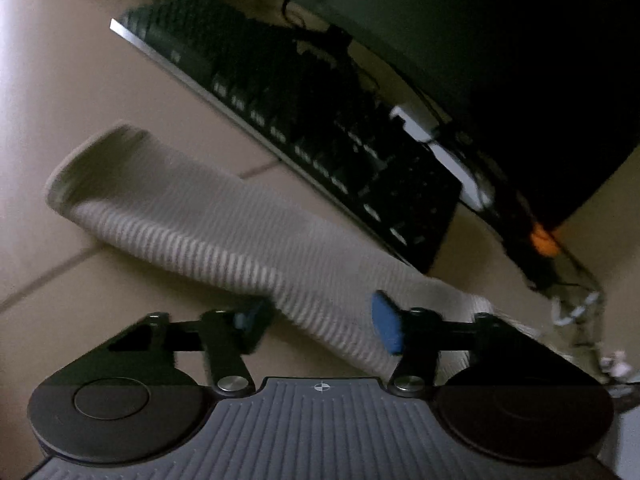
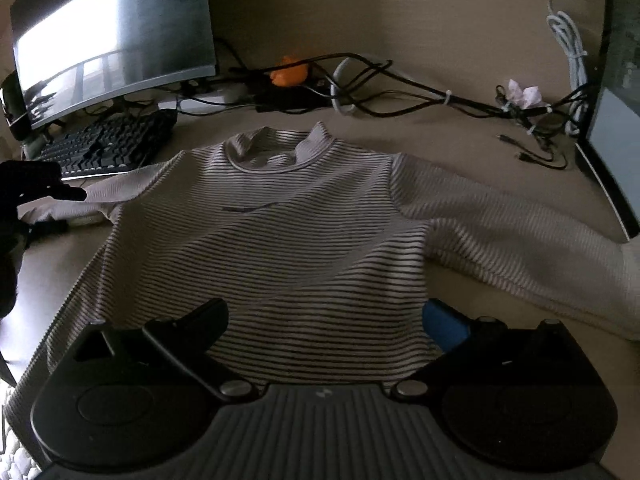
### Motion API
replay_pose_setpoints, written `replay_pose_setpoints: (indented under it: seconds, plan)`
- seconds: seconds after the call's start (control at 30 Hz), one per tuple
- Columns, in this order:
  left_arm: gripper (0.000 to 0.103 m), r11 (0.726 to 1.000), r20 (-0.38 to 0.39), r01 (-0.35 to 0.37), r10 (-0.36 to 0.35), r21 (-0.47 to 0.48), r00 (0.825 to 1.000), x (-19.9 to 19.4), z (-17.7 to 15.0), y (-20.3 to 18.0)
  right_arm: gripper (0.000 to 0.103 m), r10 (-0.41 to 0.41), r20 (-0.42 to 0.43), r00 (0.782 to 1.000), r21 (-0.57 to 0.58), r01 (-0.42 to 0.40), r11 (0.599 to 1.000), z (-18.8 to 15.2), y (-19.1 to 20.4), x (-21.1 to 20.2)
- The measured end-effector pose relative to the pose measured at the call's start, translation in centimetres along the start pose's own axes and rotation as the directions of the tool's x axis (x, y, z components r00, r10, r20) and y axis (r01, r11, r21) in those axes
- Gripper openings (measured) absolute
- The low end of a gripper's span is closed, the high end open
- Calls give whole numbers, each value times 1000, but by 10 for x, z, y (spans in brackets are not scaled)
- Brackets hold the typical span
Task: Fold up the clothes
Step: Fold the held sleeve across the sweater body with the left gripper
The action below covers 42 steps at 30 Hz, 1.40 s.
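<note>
in the left wrist view, the left claw (image 1: 318, 326) is spread wide with one sleeve (image 1: 208, 224) of the beige striped ribbed knit sweater passing between its blue pads (image 1: 386, 328), not pinched. the sleeve runs toward 10 o'clock across the tan surface (image 1: 60, 100). a black keyboard (image 1: 288, 120) lies at 1 o'clock.

in the right wrist view, the right claw (image 2: 324, 320) gapes over the sweater's (image 2: 280, 232) hem, gripping nothing. the sweater lies flat, collar at 12 o'clock. a curved dark monitor (image 2: 116, 36) stands at 10 o'clock, tangled black cables (image 2: 400, 84) at 1 o'clock.
</note>
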<state>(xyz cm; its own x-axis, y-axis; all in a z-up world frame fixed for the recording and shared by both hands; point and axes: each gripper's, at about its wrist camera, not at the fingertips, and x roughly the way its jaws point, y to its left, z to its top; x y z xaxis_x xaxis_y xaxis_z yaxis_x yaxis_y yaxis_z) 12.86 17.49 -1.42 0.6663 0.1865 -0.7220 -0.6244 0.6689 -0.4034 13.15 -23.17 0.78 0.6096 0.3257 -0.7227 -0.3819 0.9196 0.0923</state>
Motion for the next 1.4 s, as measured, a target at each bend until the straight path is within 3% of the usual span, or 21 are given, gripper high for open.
replay_pose_setpoints:
  seconds: [0.1, 0.17, 0.27, 0.3, 0.4, 0.47, 0.53, 0.63, 0.67, 0.7, 0.77, 0.9, 0.97, 1.03, 1.07, 1.17, 1.23, 1.27, 1.33, 1.37, 1.4]
  plan:
    - [29, 992, 43, -61, 57, 107, 997, 9, 5, -13, 103, -15, 8, 1000, -5, 15, 1000, -1, -6, -3]
    - [22, 976, 97, -82, 63, 202, 993, 6, 8, -30, 103, -26, 19, 999, 0, 26, 1000, 1, -13, -6]
    - [11, 921, 200, -70, -9, 384, 980, -13, 6, -73, 103, -43, 41, 998, 15, 42, 999, 5, -24, -11]
    - [11, 891, 197, -24, -73, 452, 978, -23, -4, -88, 103, -48, 49, 998, 21, 47, 999, 7, -28, -12]
    - [12, 761, 159, 100, -260, 641, 952, -52, -33, -134, 103, -72, 75, 995, 34, 69, 997, 15, -39, -16]
    - [12, 631, 71, 191, -365, 752, 928, -67, -60, -160, 103, -83, 90, 992, 37, 80, 996, 20, -44, -17]
    - [16, 515, -60, 276, -397, 811, 916, -69, -90, -172, 103, -94, 105, 990, 36, 91, 995, 26, -49, -19]
    - [24, 407, -132, 281, -357, 869, 925, -62, -125, -174, 103, -98, 122, 988, 30, 95, 995, 32, -50, -21]
    - [36, 370, -154, 283, -342, 885, 927, -60, -137, -174, 103, -97, 127, 987, 26, 94, 995, 34, -51, -22]
    - [46, 364, -156, 278, -331, 889, 931, -58, -140, -172, 103, -94, 130, 987, 23, 92, 996, 35, -50, -23]
    - [51, 358, -147, 257, -307, 898, 940, -57, -143, -169, 103, -80, 133, 988, 15, 79, 997, 39, -49, -23]
    - [55, 384, -105, 210, -276, 899, 956, -55, -132, -163, 103, -32, 138, 990, -12, 34, 999, 50, -39, -17]
    - [60, 477, -127, 259, -292, 840, 948, -53, -114, -165, 103, -19, 147, 989, -34, 24, 999, 54, -32, -15]
    - [73, 562, -146, 305, -310, 769, 939, -50, -96, -168, 103, -9, 156, 988, -48, 16, 999, 57, -28, -14]
    - [79, 629, -152, 327, -317, 705, 936, -45, -85, -170, 103, -5, 160, 987, -50, 13, 999, 57, -26, -14]
    - [82, 730, -153, 347, -320, 589, 935, -23, -63, -185, 103, -4, 159, 987, -34, 9, 999, 54, -28, -14]
    - [82, 745, -144, 329, -304, 580, 942, -6, -60, -200, 103, -14, 151, 988, -14, 16, 1000, 50, -34, -15]
    - [79, 751, -147, 320, -291, 578, 946, 3, -59, -206, 103, -24, 146, 989, 0, 25, 1000, 48, -40, -16]
    - [47, 751, -149, 304, -269, 585, 951, 21, -58, -218, 103, -49, 136, 989, 27, 46, 999, 43, -50, -19]
    - [13, 744, -130, 276, -249, 608, 960, 25, -56, -222, 103, -62, 131, 989, 41, 57, 998, 41, -55, -20]
    - [11, 746, -93, 246, -241, 619, 966, 24, -52, -225, 103, -76, 126, 989, 54, 69, 996, 38, -61, -21]
